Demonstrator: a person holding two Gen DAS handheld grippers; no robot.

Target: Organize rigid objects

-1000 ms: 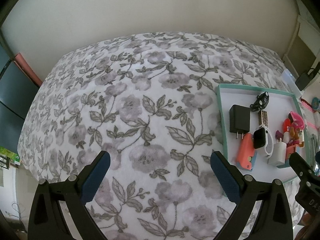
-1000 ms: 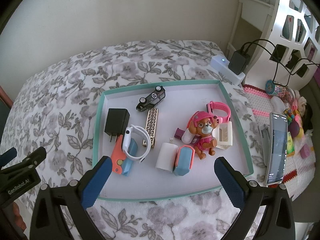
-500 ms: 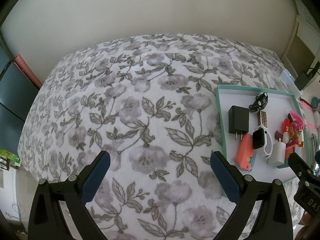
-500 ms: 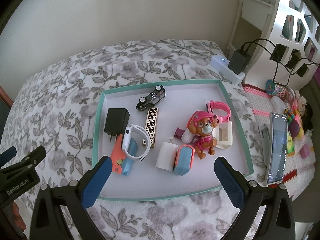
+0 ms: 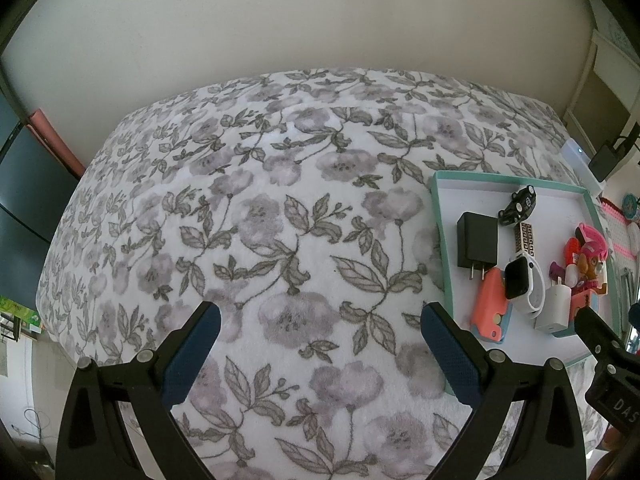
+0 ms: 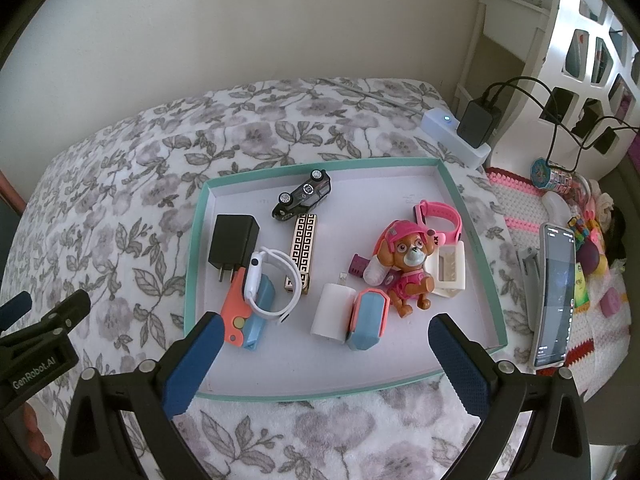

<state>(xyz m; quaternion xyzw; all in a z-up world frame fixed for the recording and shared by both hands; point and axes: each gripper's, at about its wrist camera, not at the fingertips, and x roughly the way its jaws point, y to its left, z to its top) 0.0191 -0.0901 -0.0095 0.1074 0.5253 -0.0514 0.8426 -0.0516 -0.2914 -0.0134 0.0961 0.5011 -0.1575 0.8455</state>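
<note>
Teal-rimmed tray [image 6: 195, 256] corralling small items on bed; right gripper [image 6: 324, 354] hovering over it, left gripper [image 5: 320, 346] waiting aside (both jaws apart, empty).

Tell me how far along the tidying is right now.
Barely started, it seems. Done: nothing visibly sorted; the toy car, black charger, white watch and puppy figure lie jumbled in the teal tray. In hand: nothing; left gripper and right gripper are open. Left: everything.
</note>
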